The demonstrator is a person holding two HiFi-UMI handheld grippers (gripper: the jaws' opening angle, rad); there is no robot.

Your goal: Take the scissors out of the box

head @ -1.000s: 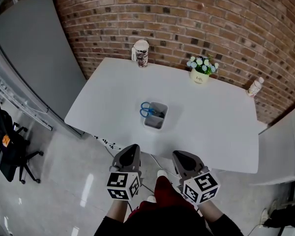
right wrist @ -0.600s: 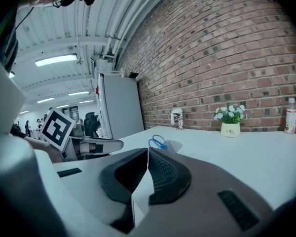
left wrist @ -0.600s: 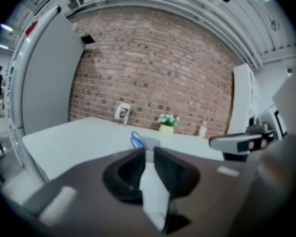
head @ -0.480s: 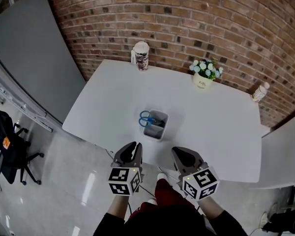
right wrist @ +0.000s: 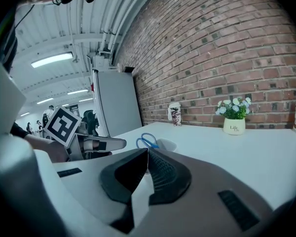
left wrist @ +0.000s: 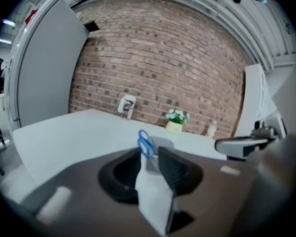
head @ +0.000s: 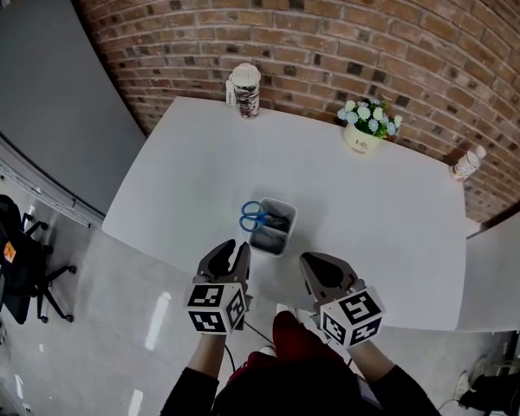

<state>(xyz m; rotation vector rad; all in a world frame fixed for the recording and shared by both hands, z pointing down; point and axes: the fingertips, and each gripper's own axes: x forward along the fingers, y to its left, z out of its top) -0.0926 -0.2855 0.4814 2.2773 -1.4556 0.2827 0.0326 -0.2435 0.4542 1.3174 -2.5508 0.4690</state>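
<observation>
A small grey box (head: 276,229) stands near the front edge of the white table (head: 373,206). Blue-handled scissors (head: 252,217) stick out of its left side. My left gripper (head: 230,255) hovers at the table's front edge, just short of the box. Its jaws are opening, with nothing between them. In the left gripper view the scissors (left wrist: 145,143) and the box (left wrist: 161,143) show just past its tips (left wrist: 149,152). My right gripper (head: 313,265) hangs beside it to the right, empty. Its jaws meet at the tips (right wrist: 147,152), with the scissors (right wrist: 147,141) ahead.
A lidded paper cup (head: 244,89) stands at the table's far left edge. A flower pot (head: 365,129) and a small bottle (head: 469,163) stand along the brick wall. An office chair (head: 9,254) is on the floor at left.
Both grippers have come forward from over the floor to the table's front edge, nearer the box. The left gripper's jaws have spread apart.
</observation>
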